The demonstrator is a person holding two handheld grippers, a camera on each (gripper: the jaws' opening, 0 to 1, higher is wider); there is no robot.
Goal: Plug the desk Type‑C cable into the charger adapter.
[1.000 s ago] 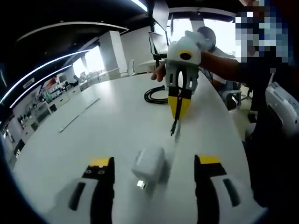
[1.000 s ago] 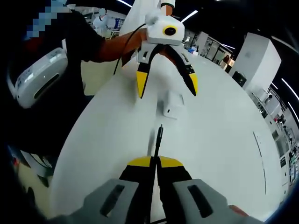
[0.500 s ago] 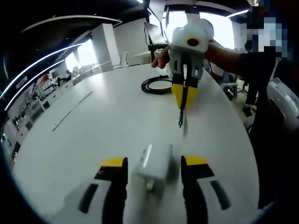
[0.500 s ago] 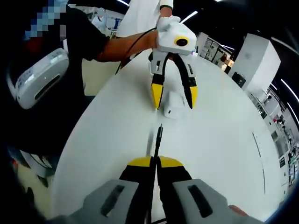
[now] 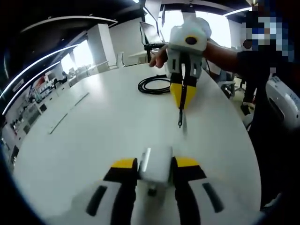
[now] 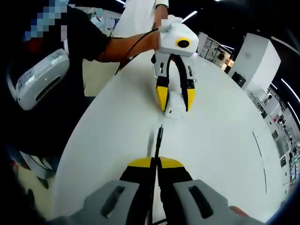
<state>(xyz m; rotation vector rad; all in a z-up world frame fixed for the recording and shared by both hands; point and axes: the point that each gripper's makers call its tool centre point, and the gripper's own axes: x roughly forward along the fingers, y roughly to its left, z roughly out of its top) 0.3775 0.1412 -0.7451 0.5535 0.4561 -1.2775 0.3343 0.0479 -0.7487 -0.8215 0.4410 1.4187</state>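
A: Where's the adapter [image 5: 154,164] rn?

B: On the white table [image 5: 93,126], between the left gripper [image 5: 155,165]'s 2 yellow-tipped jaws; they're pressed on both its sides, so it's clamped; prob to stop it sliding when the plug pushes in. In the right gripper view the same block [image 6: 175,104] sits on the tabletop w/ those jaws down over it.

A: And the cable?

B: Right gripper [image 6: 155,162] is pinched tight on the Type-C cable [image 5: 181,115]; only a short stub w/ the plug [image 6: 160,130] sticks out past the tips; short grip likely keeps it stiff for aiming. Plug points at the adapter, near but apart; not in yet.

A: Rest of the lead?

B: Coil [image 5: 154,85] lies farther back on the table, behind the right gripper; port's on the adapter face toward the camera, I think; too blurry to be sure.
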